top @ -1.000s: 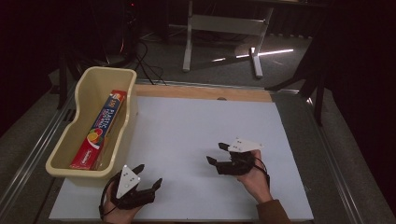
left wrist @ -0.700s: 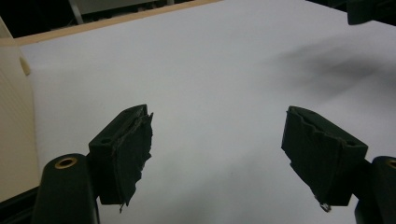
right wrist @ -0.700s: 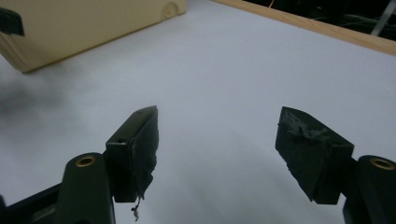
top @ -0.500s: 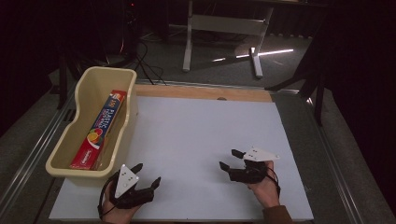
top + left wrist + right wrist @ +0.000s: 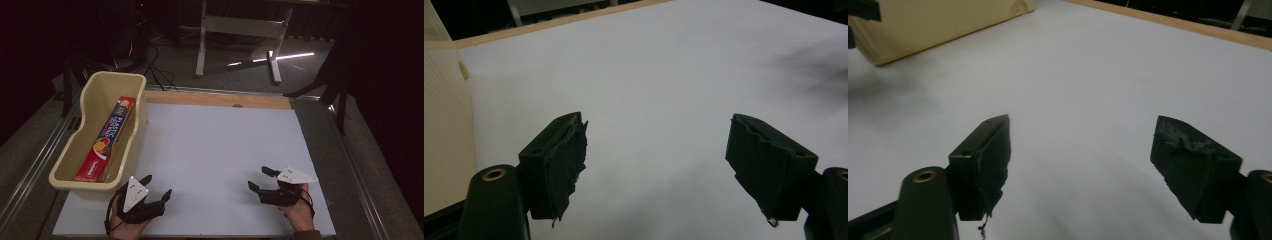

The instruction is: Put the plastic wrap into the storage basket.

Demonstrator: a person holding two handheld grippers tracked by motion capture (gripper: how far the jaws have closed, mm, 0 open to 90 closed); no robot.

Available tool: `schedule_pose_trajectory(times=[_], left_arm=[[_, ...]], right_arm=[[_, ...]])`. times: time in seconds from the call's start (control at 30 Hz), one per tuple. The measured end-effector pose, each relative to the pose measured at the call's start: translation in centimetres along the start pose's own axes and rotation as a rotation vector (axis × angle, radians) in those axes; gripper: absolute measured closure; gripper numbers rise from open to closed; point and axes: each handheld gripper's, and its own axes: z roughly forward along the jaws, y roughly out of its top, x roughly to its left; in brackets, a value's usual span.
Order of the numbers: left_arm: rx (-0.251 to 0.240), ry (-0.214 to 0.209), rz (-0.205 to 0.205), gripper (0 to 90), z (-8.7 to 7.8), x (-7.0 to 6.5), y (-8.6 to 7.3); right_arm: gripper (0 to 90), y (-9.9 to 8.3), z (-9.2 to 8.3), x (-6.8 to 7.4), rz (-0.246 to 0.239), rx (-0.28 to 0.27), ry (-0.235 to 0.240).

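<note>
**Right gripper pulls back from the tub, jaws opening**

The right gripper (image 5: pixel 261 179) has shifted away from the cream tub (image 5: pixel 67 165). A second ago it sat nearer the middle of the white board (image 5: pixel 215 145), closer to the tub; half a second ago it had slid farther off toward the board's right side and near edge; now it lies still farther from the tub, low over the board's near right corner. Its jaws have just been opening and now stand wide apart, with nothing between them but bare board, as the right gripper view shows. The hand (image 5: pixel 299 212) holding it has drawn back with it toward the near edge.
</note>
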Motion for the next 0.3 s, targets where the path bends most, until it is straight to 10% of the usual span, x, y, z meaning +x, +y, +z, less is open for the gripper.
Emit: schedule_pose_trajectory(times=[0.3], left_arm=[[-0.006, 0.005, 0.003, 23.6, 0.0, -0.1, 0.0]], right_arm=[[19.9, -0.7, -1.1, -0.2, -0.005, 0.004, -0.003]])
